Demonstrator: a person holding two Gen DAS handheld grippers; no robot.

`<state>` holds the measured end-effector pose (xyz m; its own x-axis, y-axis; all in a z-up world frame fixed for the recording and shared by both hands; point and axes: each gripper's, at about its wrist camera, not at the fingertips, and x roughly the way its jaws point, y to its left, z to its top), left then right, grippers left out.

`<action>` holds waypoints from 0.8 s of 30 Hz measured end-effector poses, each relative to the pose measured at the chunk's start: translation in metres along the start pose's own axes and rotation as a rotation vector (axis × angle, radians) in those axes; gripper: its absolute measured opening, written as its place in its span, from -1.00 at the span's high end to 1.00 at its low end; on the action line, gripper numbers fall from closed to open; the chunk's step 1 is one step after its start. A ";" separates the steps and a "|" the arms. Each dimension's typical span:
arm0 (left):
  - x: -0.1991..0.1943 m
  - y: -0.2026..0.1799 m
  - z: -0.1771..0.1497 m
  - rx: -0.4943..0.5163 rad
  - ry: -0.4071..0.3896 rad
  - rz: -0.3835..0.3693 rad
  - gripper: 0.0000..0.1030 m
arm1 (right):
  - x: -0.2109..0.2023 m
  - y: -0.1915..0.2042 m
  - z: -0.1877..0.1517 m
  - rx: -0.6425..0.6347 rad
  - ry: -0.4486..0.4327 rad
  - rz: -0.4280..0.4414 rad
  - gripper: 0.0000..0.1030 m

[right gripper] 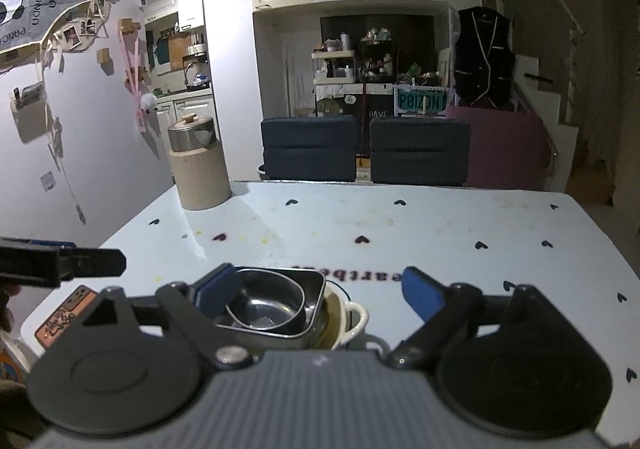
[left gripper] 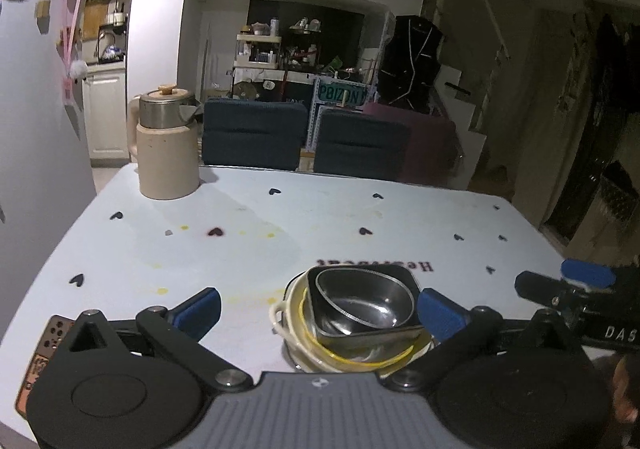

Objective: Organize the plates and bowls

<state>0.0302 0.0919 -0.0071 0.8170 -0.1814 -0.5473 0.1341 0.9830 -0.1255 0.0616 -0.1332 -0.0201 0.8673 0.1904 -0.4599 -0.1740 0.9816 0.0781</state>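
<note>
A stack of dishes stands at the near edge of the table: a round steel bowl tilted inside a dark square dish, on a cream bowl with a yellow rim and side handles. My left gripper is open, the stack between its fingers toward the right one. In the right wrist view the steel bowl, square dish and cream bowl sit by the left finger of my open right gripper.
A beige kettle with a steel top stands at the table's far left corner, also in the right wrist view. Two dark chairs line the far edge. A wall is on the left. The tablecloth has heart prints.
</note>
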 end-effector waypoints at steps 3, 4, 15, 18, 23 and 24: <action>-0.003 -0.003 -0.007 0.020 -0.003 0.030 -1.00 | -0.005 0.001 -0.005 -0.004 -0.006 -0.011 -0.88; -0.004 -0.003 -0.010 0.024 -0.003 0.038 -1.00 | -0.006 0.001 -0.007 -0.002 -0.009 -0.016 -0.90; -0.009 -0.006 -0.034 0.072 0.008 0.109 -1.00 | -0.016 0.004 -0.028 -0.010 -0.035 -0.077 -0.99; -0.010 -0.008 -0.039 0.083 0.003 0.119 -1.00 | -0.017 0.005 -0.036 -0.021 -0.039 -0.096 -0.99; -0.011 -0.010 -0.045 0.094 0.006 0.133 -1.00 | -0.017 0.008 -0.047 -0.046 -0.030 -0.105 -0.99; -0.010 -0.011 -0.046 0.095 0.007 0.135 -1.00 | -0.017 0.007 -0.048 -0.042 -0.025 -0.100 -0.99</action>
<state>-0.0057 0.0813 -0.0382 0.8274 -0.0473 -0.5596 0.0762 0.9967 0.0284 0.0230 -0.1298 -0.0546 0.8927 0.0921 -0.4411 -0.1047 0.9945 -0.0041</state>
